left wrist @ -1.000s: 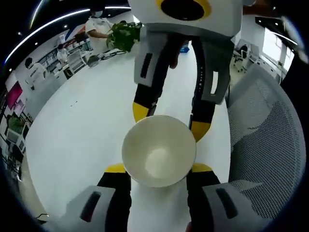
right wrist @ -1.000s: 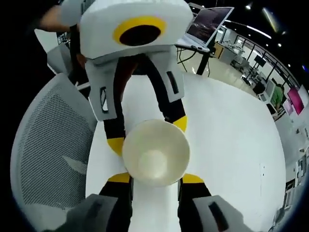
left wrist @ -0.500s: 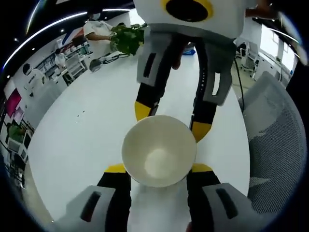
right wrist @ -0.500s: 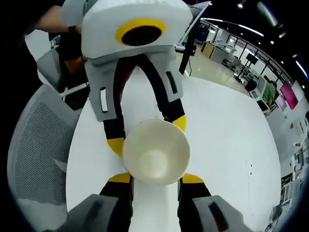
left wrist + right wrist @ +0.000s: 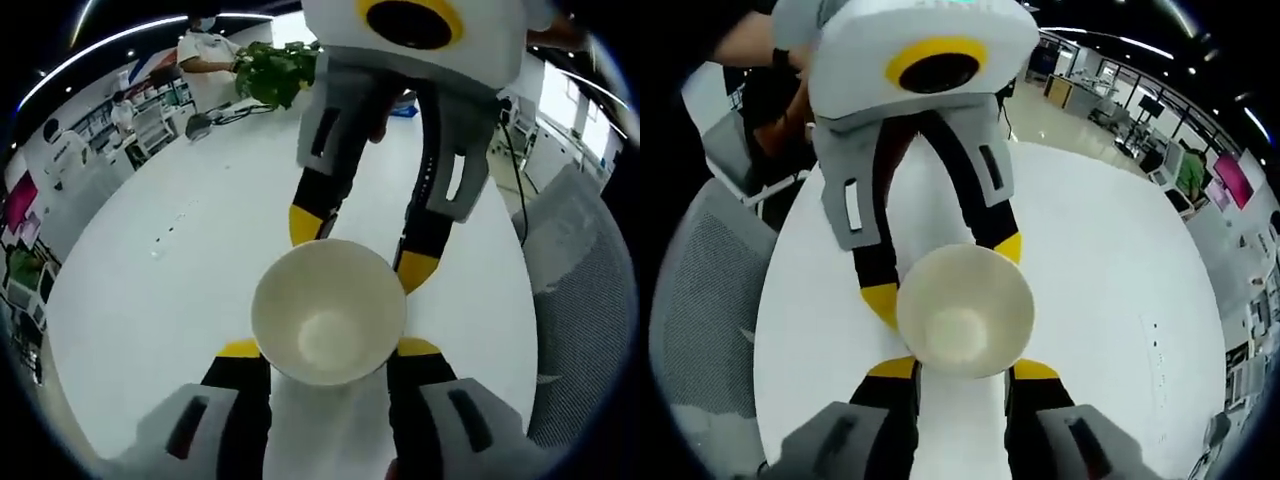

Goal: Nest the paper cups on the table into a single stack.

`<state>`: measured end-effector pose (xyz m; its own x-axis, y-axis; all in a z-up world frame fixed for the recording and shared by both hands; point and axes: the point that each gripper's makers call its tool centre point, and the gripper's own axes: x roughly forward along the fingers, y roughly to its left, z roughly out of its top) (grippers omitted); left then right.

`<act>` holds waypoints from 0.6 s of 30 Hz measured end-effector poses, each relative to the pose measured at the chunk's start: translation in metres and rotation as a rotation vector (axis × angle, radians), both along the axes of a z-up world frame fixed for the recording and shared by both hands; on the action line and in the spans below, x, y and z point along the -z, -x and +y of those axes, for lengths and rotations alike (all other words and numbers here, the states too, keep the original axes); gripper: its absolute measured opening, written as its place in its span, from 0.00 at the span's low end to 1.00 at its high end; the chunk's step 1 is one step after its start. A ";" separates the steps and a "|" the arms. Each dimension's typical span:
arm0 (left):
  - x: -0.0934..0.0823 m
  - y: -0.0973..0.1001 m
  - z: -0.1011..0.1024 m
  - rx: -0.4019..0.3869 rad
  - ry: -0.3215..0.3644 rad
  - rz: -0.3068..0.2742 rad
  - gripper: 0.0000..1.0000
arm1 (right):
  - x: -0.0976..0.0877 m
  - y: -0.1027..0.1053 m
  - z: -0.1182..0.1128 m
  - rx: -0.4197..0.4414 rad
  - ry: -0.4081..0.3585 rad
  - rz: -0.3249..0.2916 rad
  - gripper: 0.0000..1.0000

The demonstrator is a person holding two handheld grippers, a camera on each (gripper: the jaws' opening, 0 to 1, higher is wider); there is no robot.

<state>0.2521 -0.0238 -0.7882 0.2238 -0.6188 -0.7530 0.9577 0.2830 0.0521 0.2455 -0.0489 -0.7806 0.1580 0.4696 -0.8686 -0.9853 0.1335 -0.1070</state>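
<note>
Mid-nesting, by the look of it. Paper cup (image 5: 328, 312) at frame centre, mouth toward the lens, clamped between left tongs (image 5: 328, 348); likewise a second cup (image 5: 964, 312) clenched in right tongs (image 5: 962, 368), above the white tabletop (image 5: 180, 290). Next: align mouth to base, slide one inside.

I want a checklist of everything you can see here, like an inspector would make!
Surface: round white table, bare where visible.
Job's things: one paper cup held by the left tool; another paper cup held by the right tool; mouths face the cameras.
Clutter: a laptop and potted plant at the far edge.
Grippers: both tools shut on cups, facing each other.
Cables: a dark cable by the table edge.
Surroundings: grey mesh chair, open office, people standing.
</note>
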 end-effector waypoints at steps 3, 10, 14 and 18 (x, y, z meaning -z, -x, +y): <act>-0.002 -0.002 0.000 0.001 0.007 0.002 0.44 | -0.001 0.001 0.001 0.002 -0.004 0.001 0.31; -0.001 -0.004 0.004 0.000 -0.008 -0.012 0.46 | 0.002 0.001 0.005 0.017 -0.012 0.008 0.32; 0.000 -0.007 0.010 -0.008 -0.022 -0.023 0.52 | 0.001 0.001 0.004 0.029 -0.017 -0.010 0.38; -0.005 -0.002 0.016 -0.035 -0.021 -0.031 0.56 | 0.000 0.003 -0.002 0.065 -0.017 -0.024 0.47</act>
<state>0.2538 -0.0078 -0.7834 0.2685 -0.5944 -0.7580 0.9451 0.3146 0.0881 0.2427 -0.0505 -0.7803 0.2095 0.4723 -0.8562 -0.9716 0.1988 -0.1281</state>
